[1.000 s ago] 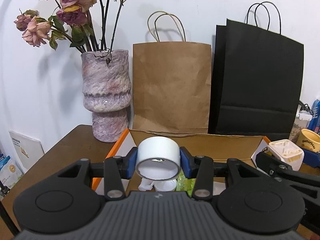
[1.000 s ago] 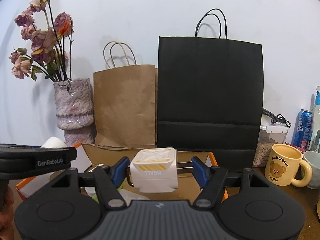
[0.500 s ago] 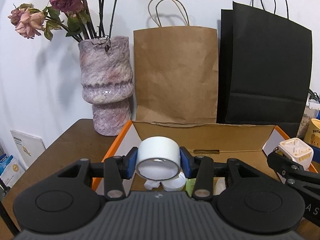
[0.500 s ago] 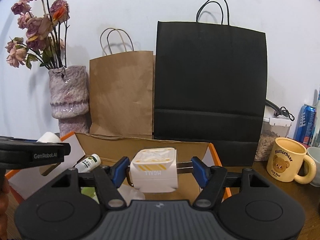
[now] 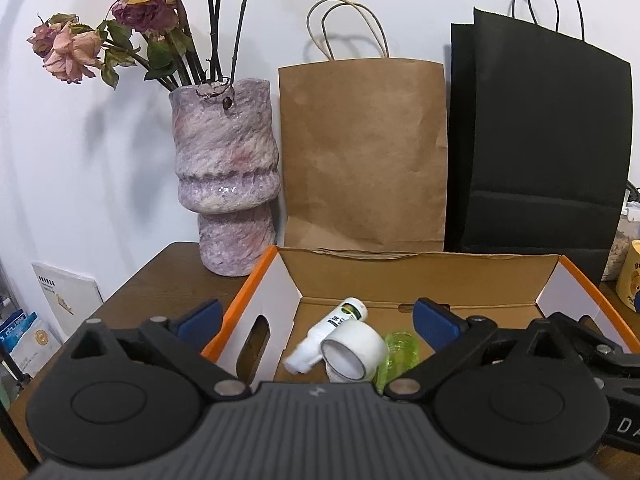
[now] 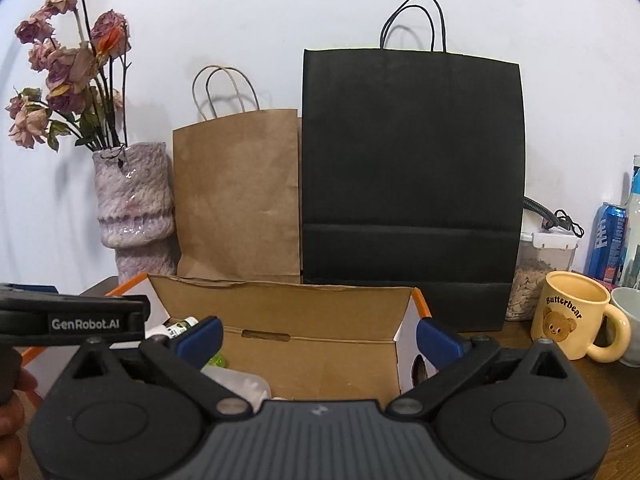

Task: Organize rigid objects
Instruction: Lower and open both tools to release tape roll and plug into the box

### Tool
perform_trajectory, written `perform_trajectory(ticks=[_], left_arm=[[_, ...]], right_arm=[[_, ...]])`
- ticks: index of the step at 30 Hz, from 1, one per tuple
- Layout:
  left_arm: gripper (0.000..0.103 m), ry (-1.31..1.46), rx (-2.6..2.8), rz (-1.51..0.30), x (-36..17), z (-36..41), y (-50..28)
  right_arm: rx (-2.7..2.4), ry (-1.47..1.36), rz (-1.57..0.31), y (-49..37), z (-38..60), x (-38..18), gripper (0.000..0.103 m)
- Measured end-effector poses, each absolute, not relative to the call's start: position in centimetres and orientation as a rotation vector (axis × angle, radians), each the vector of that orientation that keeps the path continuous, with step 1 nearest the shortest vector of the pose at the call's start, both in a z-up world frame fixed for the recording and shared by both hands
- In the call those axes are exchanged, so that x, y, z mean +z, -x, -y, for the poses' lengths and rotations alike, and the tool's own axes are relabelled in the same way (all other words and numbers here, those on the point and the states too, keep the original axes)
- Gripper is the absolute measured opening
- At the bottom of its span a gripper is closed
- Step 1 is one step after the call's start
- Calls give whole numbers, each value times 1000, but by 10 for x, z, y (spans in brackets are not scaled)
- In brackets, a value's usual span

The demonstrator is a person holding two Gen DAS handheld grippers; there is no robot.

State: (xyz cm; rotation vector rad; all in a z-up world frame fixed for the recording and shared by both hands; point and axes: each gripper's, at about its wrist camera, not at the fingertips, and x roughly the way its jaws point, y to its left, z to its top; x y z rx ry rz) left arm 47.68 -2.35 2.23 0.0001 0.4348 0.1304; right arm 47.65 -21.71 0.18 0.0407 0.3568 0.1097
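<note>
White wall and a brown desk (image 5: 168, 264) frame it all; from where I stand, the thing that matters is the box (image 5: 424, 268), an open cardboard carton with orange edges sitting on the desk in front of two paper bags. Inside it, toward the left, a roll of white tape (image 5: 354, 350) lies on its side, touching a small white bottle (image 5: 328, 334) on one flank and something yellow-green (image 5: 400, 350) on the other. I cannot find the white plug-like block in either view; the right camera shows only bare cardboard floor below it.

Both tools hang over the box. The left gripper (image 5: 316, 318) has its fingers (image 5: 200, 316) spread wide with nothing between them, the tape directly below. The right gripper (image 6: 318, 334) is spread just as wide and empty, over the right half of the box.

Outward from there: a mottled pink vase (image 5: 226, 176) of dried roses stands at the box's left rear corner, the brown bag (image 5: 364, 156) and black bag (image 5: 536, 148) just behind, and a bear mug (image 6: 572, 316) to the right.

My worry is the retreat. The two tools sit close together, so pulling back carelessly could knock them together or catch a box flap and shove it toward the vase. The tape, resting on its curved side, might also roll.
</note>
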Motion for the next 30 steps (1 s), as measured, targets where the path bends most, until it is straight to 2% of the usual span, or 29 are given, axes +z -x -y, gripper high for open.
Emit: perform_trajectory(ticks=[30], left_arm=[[103,-9,124,-429,31,22,-448]], right_arm=[[103,-61,-321,-449,220,7,103]])
